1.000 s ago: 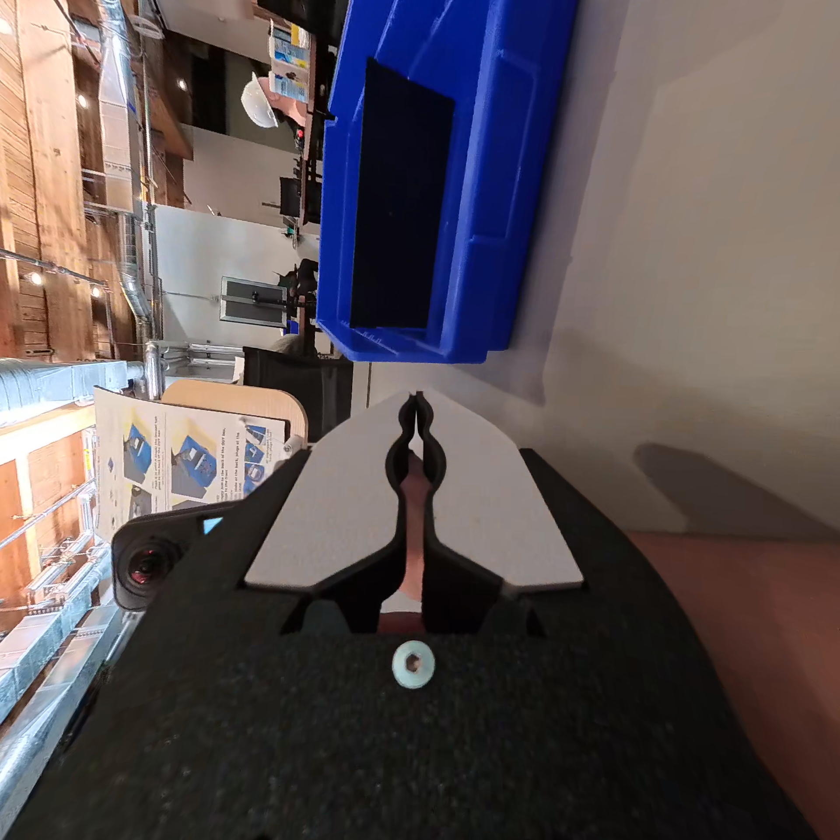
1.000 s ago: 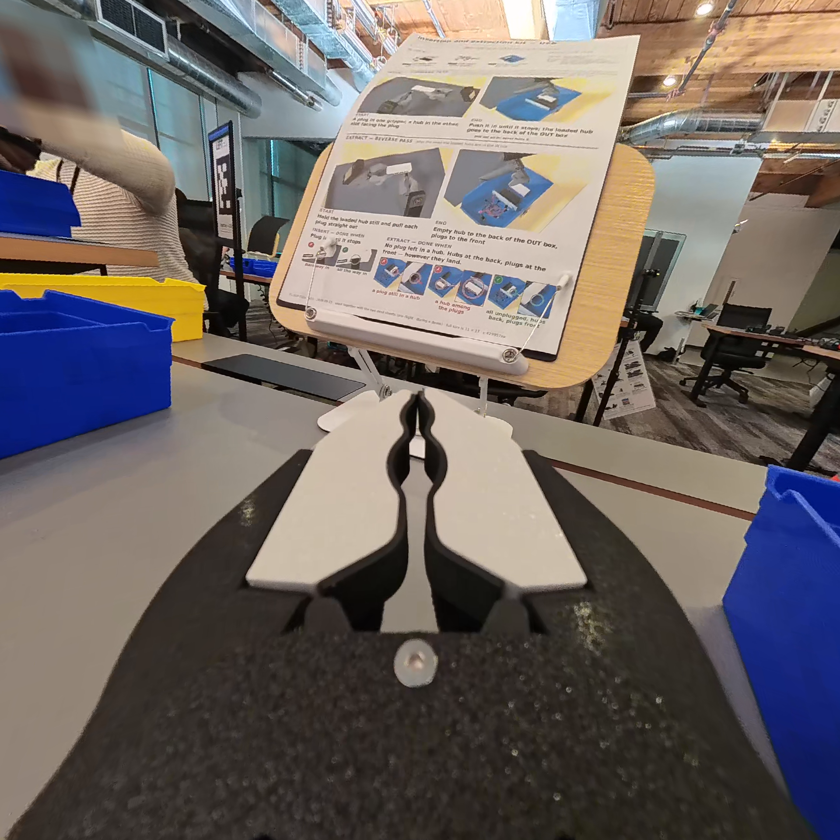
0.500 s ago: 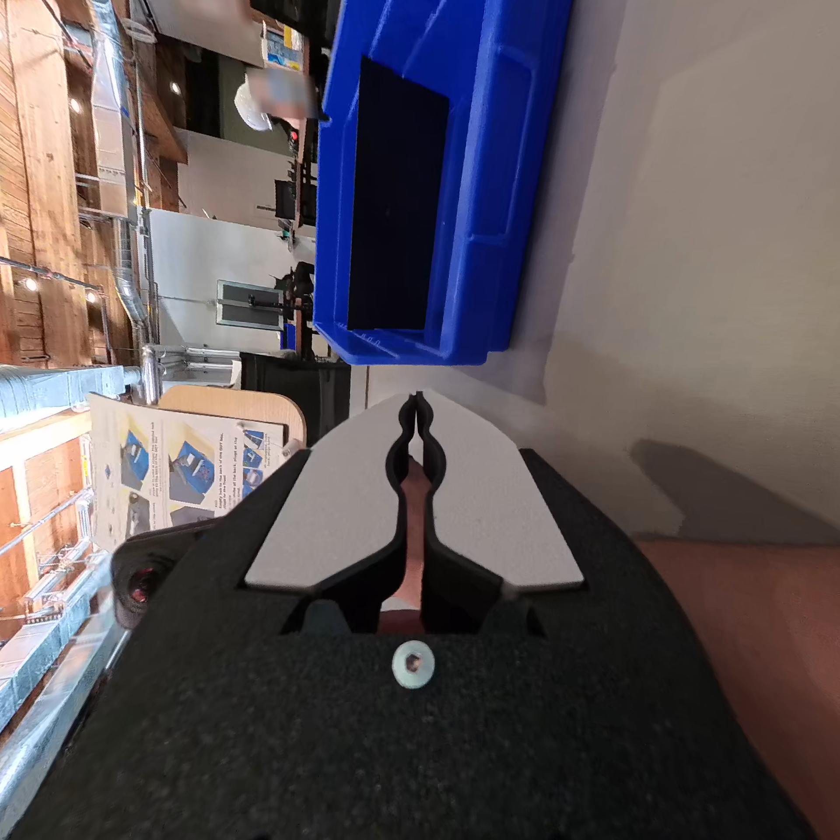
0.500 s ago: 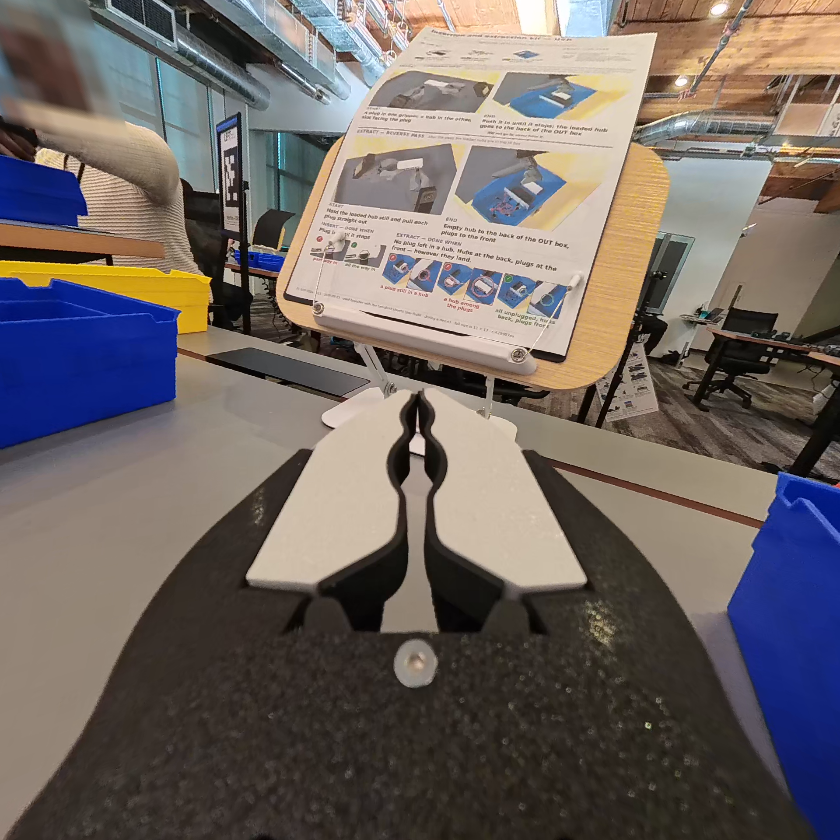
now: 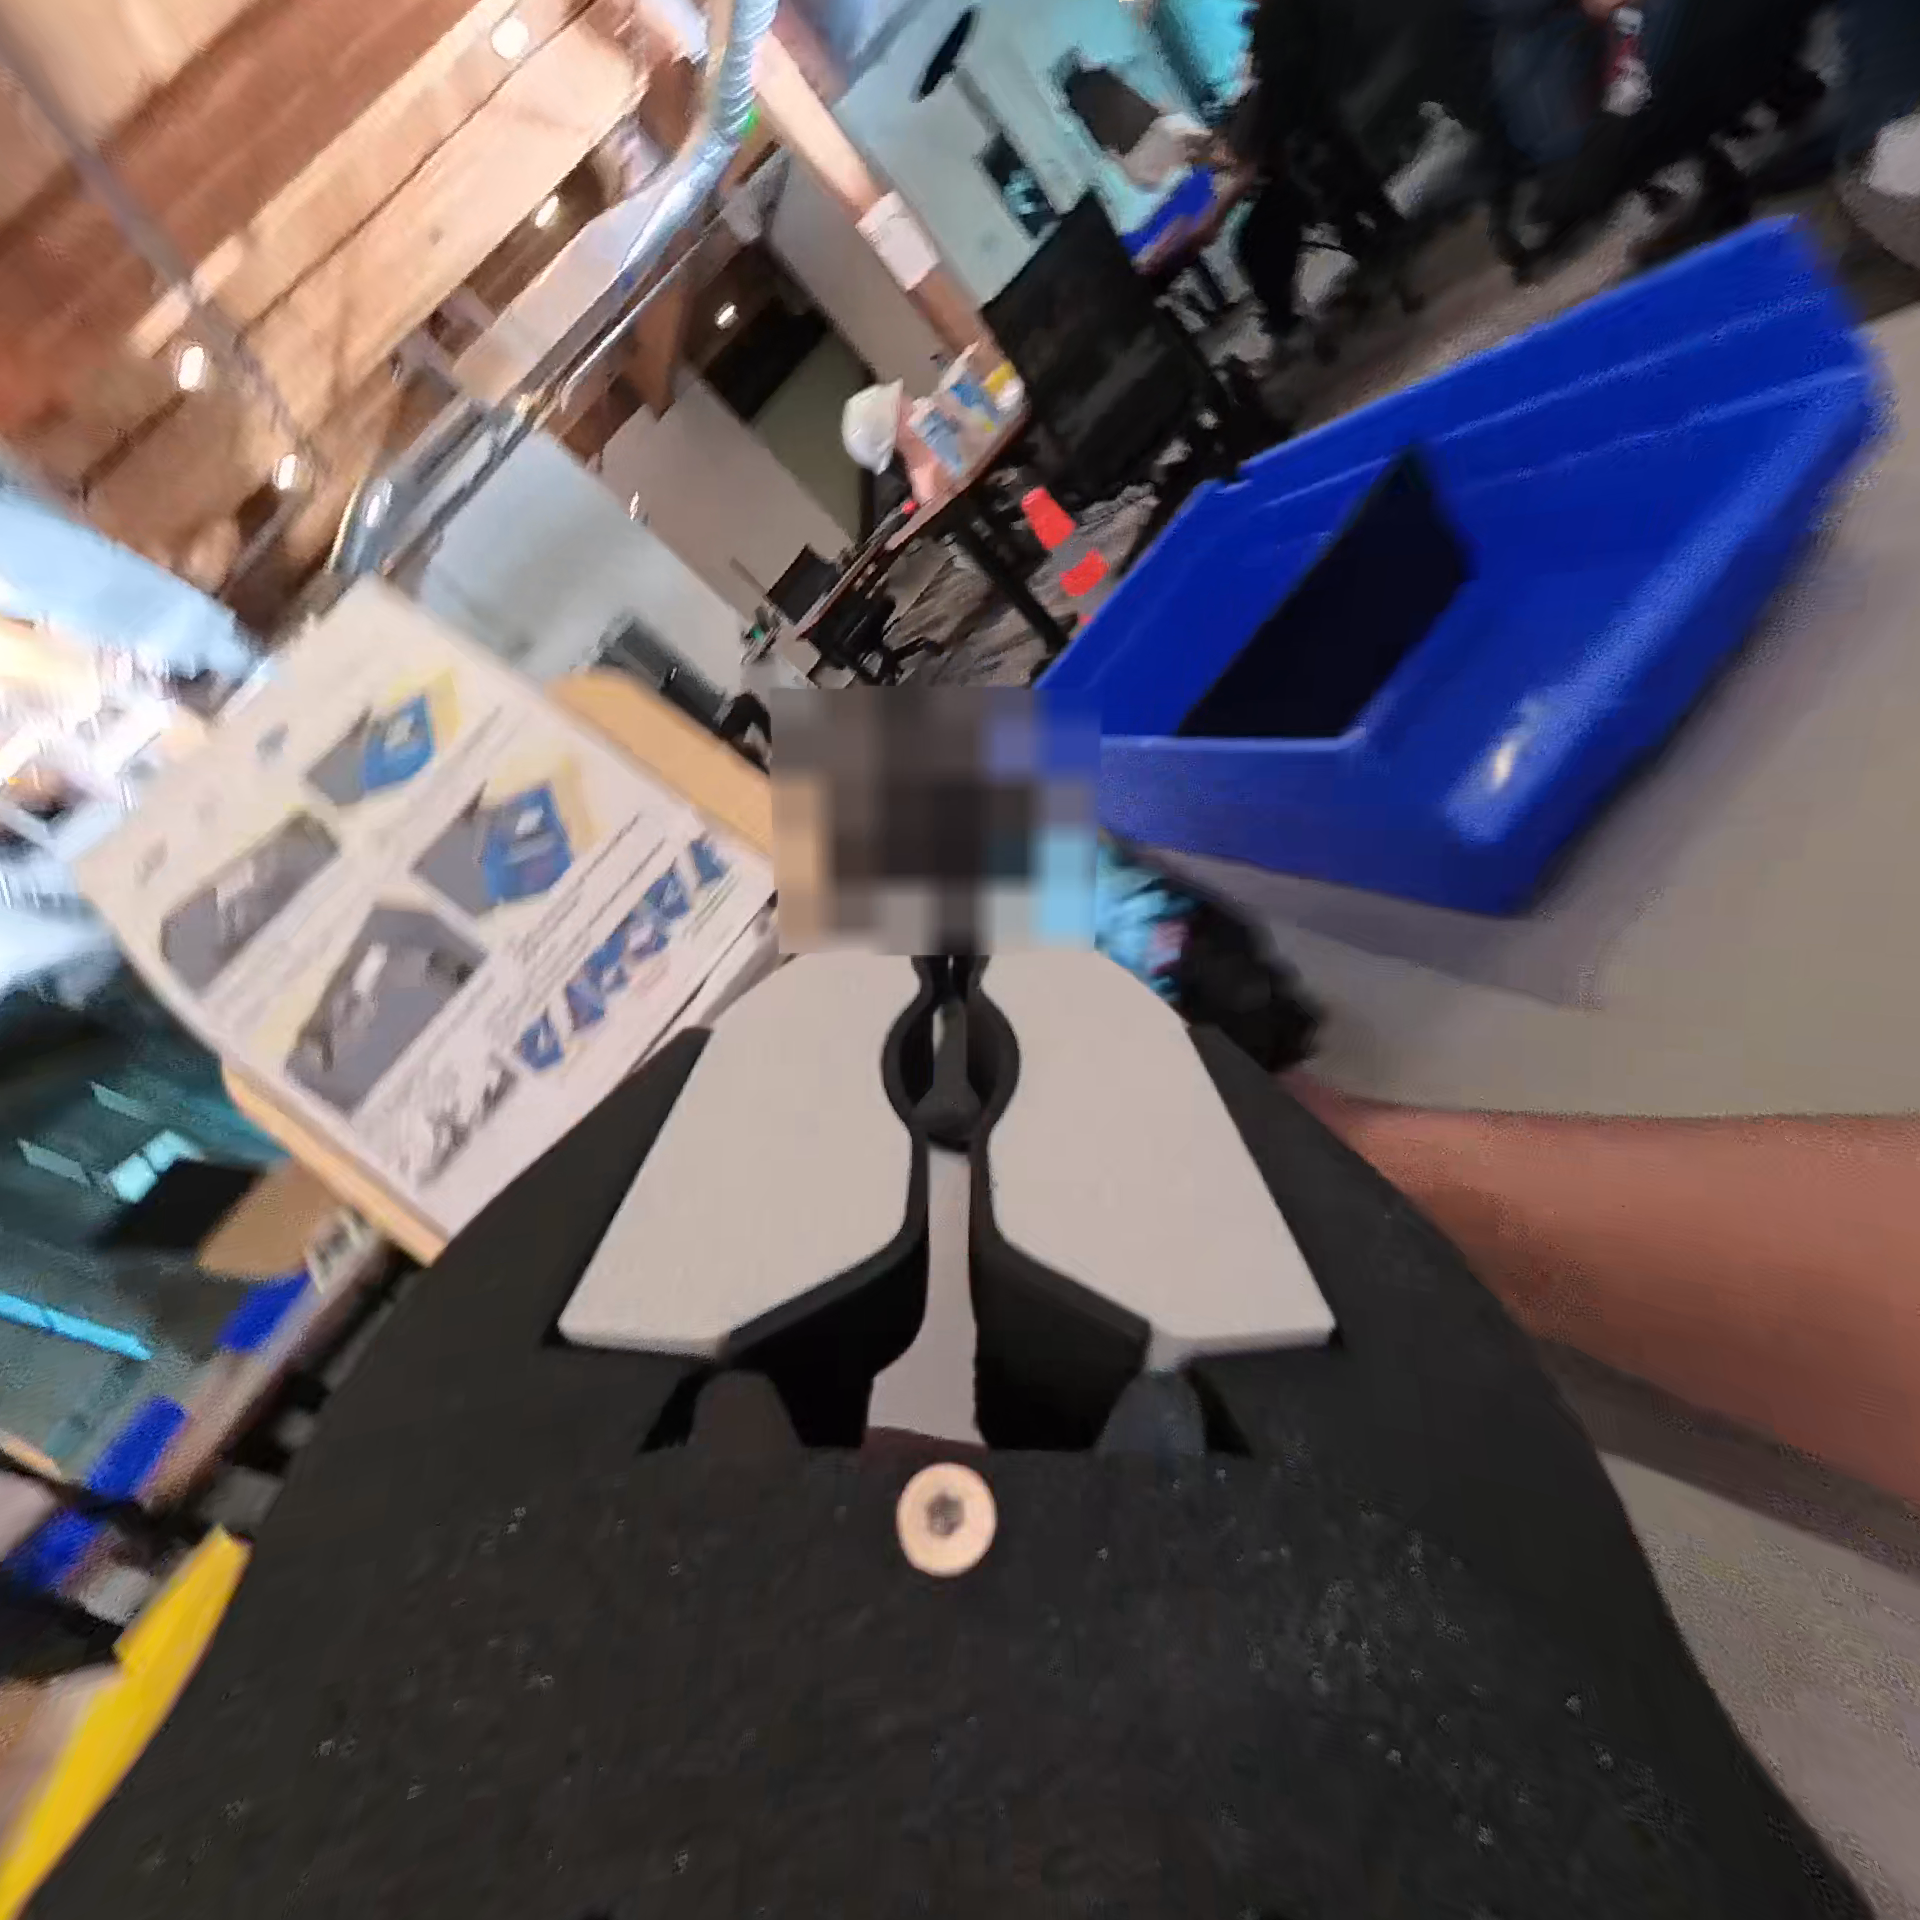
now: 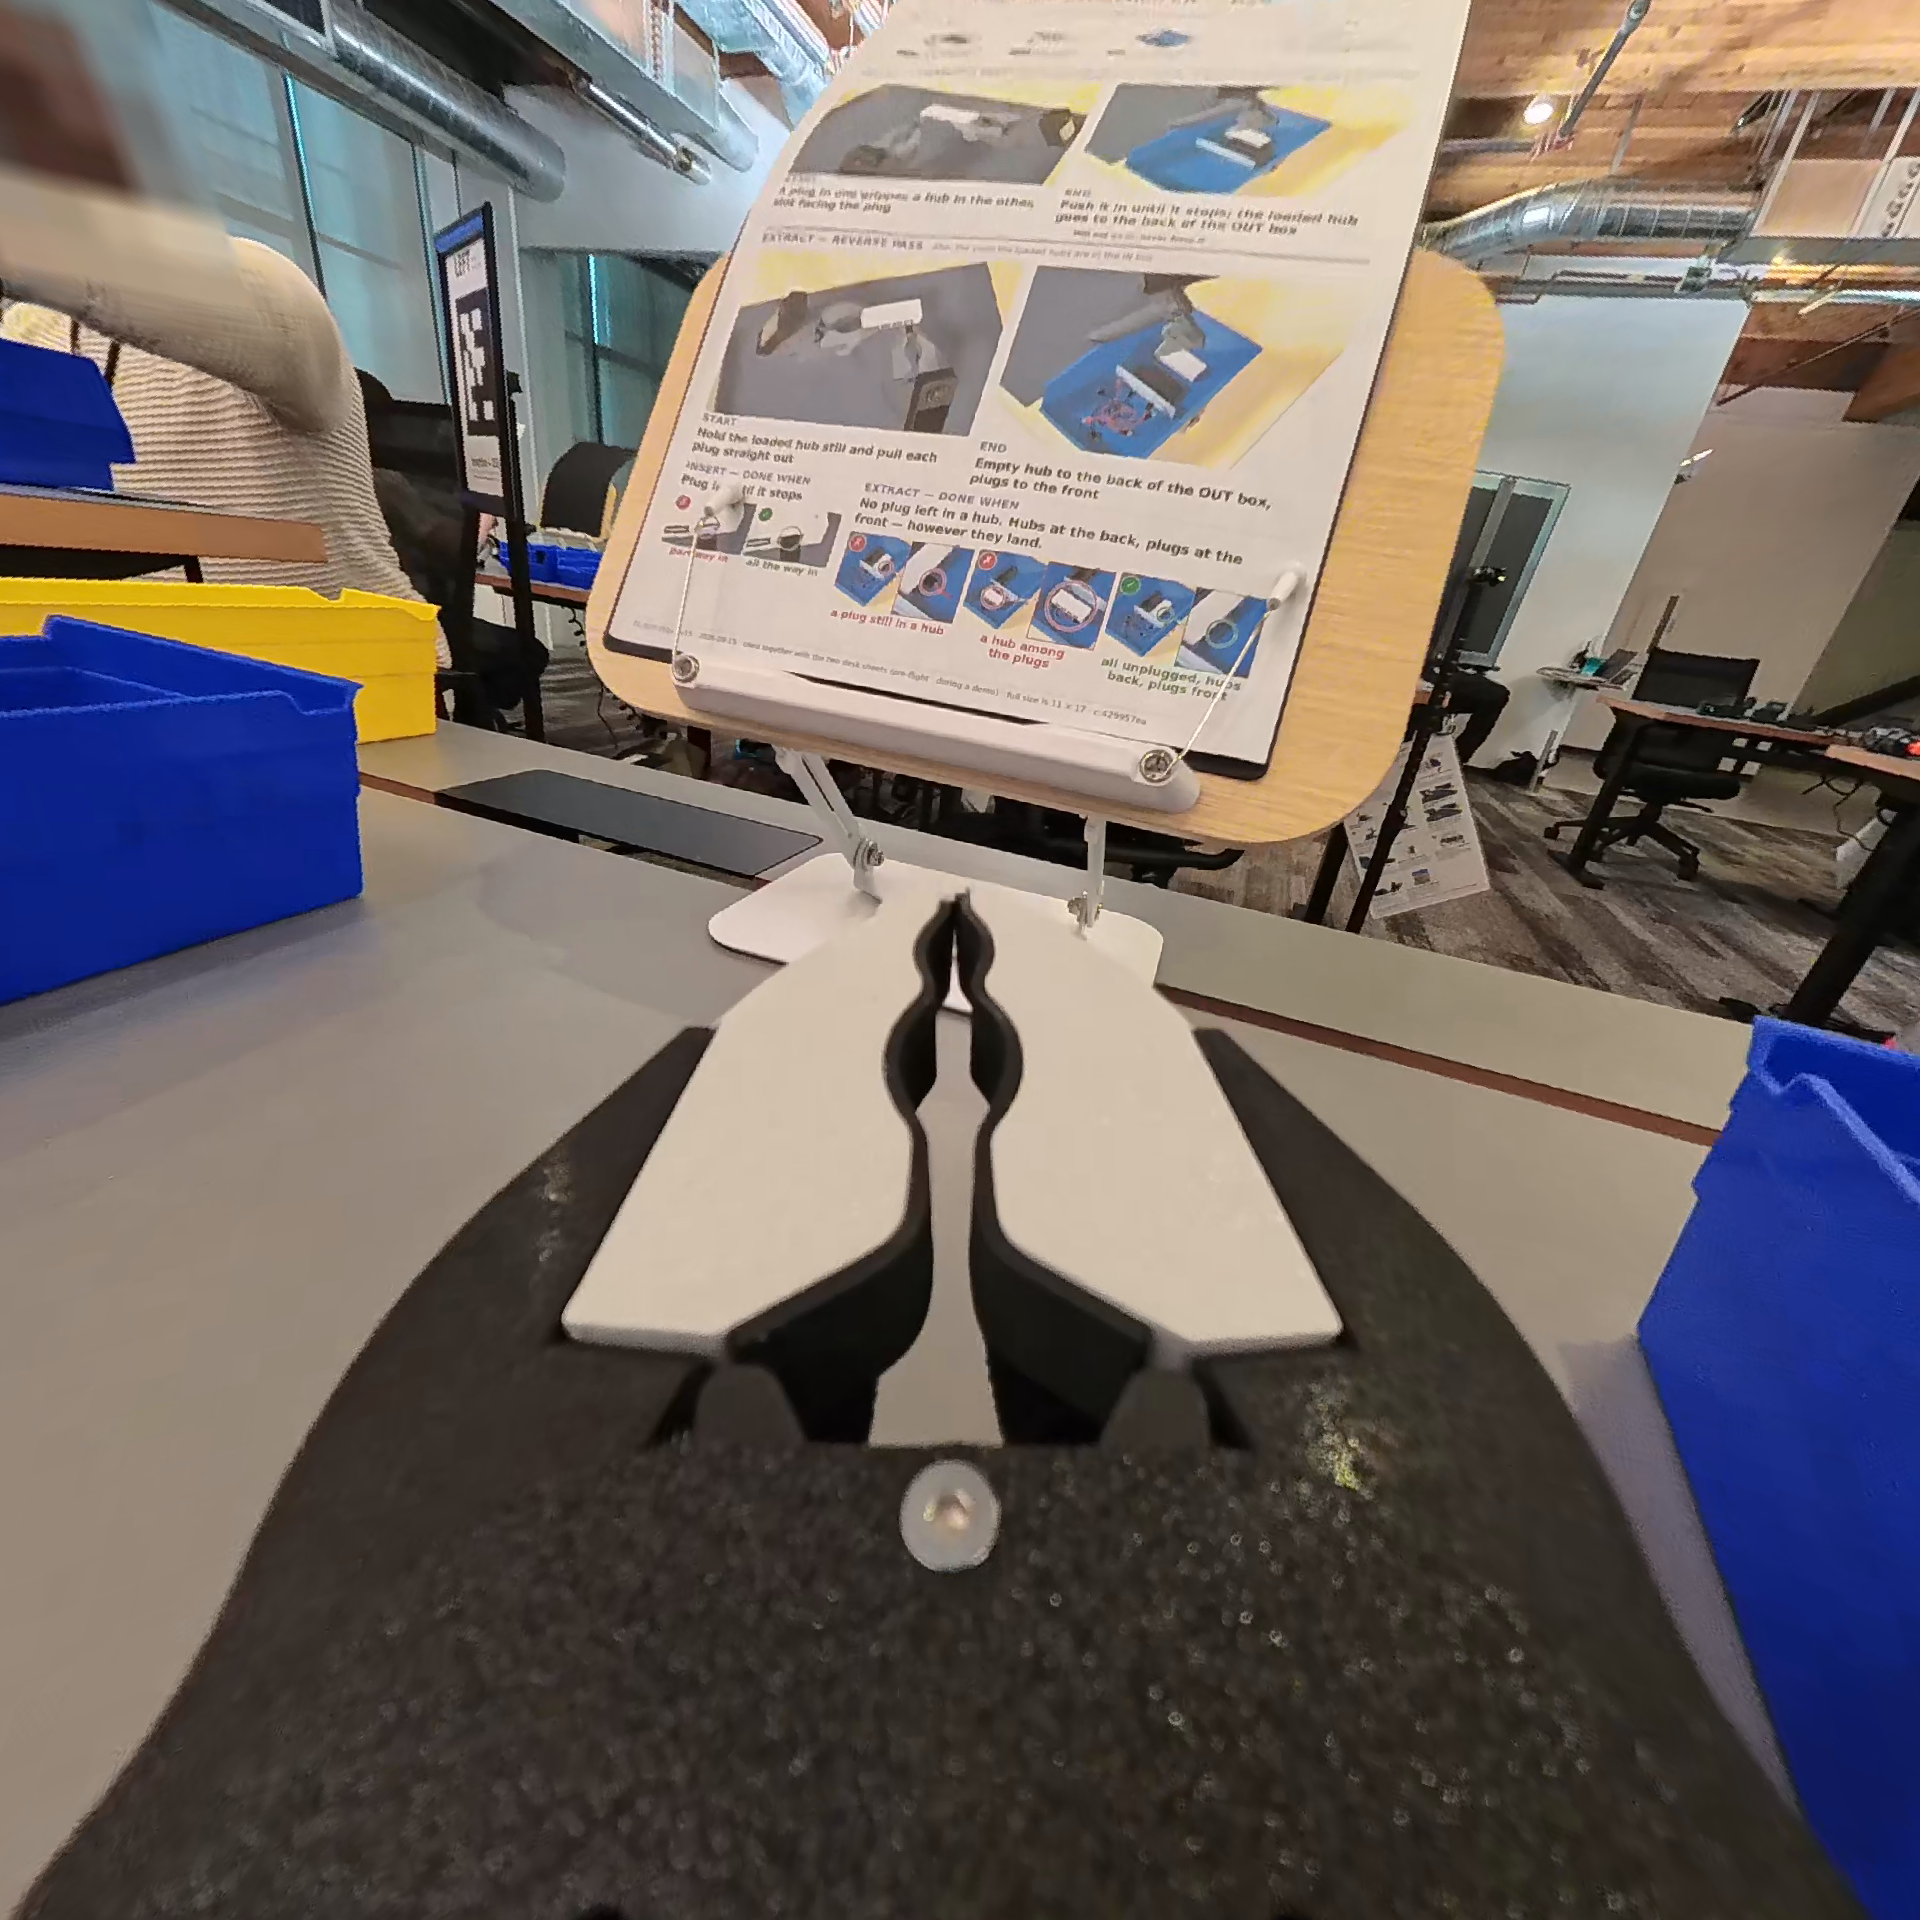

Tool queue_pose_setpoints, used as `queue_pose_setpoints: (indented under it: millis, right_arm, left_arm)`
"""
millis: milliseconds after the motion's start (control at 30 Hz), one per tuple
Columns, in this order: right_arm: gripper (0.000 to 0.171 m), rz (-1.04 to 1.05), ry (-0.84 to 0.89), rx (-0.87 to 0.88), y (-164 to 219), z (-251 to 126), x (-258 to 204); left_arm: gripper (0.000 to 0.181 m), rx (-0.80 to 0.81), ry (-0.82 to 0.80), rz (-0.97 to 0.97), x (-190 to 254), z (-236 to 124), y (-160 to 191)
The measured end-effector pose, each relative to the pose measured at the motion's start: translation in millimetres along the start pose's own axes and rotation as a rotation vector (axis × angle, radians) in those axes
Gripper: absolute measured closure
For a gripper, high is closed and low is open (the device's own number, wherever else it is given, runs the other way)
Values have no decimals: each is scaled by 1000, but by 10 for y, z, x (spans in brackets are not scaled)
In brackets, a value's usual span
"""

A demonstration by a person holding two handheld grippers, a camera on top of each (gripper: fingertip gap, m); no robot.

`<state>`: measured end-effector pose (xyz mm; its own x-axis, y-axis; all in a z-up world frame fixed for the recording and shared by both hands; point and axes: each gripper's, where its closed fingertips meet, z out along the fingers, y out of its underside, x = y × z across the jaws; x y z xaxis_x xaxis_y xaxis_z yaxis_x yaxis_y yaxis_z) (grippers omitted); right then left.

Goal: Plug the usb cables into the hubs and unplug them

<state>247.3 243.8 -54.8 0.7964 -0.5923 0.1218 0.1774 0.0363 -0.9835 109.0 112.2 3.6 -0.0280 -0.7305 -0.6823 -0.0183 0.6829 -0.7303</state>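
In our right wrist view, the right gripper (image 6: 954,925) sits low and level over the grey table (image 6: 312,1091). Its two pale, flat-topped fingers (image 6: 790,1153) with black wavy inner edges meet at the tips, and nothing is between them. Its body in the foreground is grainy black with a round silver screw.

In the left wrist view, the left gripper (image 5: 951,971) is rolled so that the table tilts up the right side of the frame. Its fingers are likewise drawn together; a mosaic patch covers the very tips, and something dark shows in the rounded hollow between them that we cannot identify. A bare forearm (image 5: 1621,1236) reaches in from the right edge.

Farther out, a smooth blue plastic bin (image 5: 1507,623) lies at upper right of the left view, one dark compartment visible inside. In the right view, blue bins (image 6: 156,800) sit at the left and right edges, with a yellow bin (image 6: 260,644) behind the left one. Centre top stands a wooden board (image 6: 1392,623) on a white hinged stand, holding a printed instruction sheet (image 6: 1039,395).

We see no usb cables or hubs in either view.
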Motion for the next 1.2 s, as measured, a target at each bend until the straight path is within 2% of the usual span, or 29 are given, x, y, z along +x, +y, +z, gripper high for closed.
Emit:
queue_pose_setpoints:
  millis: [167, 267, 367, 467, 567, 733, 900, 1000, 1200]
  right_arm:
    - [171, 54, -28, -75, 130, 56, 13]
    - [171, 107, -19, -130, 204, 113, 110]
    - [171, 157, 9, -160, 206, 153, 215]
    - [164, 183, 57, -167, 217, 106, 263]
    - [150, 150, 62, -206, 302, 56, 198]
    - [127, 113, 85, -242, 328, -4, 239]
    - [103, 101, 115, -260, 329, -40, 268]
    - [94, 82, 128, -278, 345, -28, 267]
    - [91, 92, 117, -296, 392, -6, 260]
  left_arm:
    - [181, -61, -135, -440, -1209, 193, 1184]
    - [176, -116, -196, -658, -1671, 315, 1873]
    - [164, -157, -242, -786, -1845, 420, 2351]
    - [151, -190, -272, -842, -1811, 485, 2671]
    - [135, -213, -322, -802, -1817, 504, 2820]
    - [124, -190, -318, -820, -1799, 501, 2847]
    - [115, -192, -339, -729, -1740, 497, 2785]
    - [114, -210, -343, -723, -1719, 512, 2805]
    - [90, -263, -259, -872, -1694, 579, 2958]
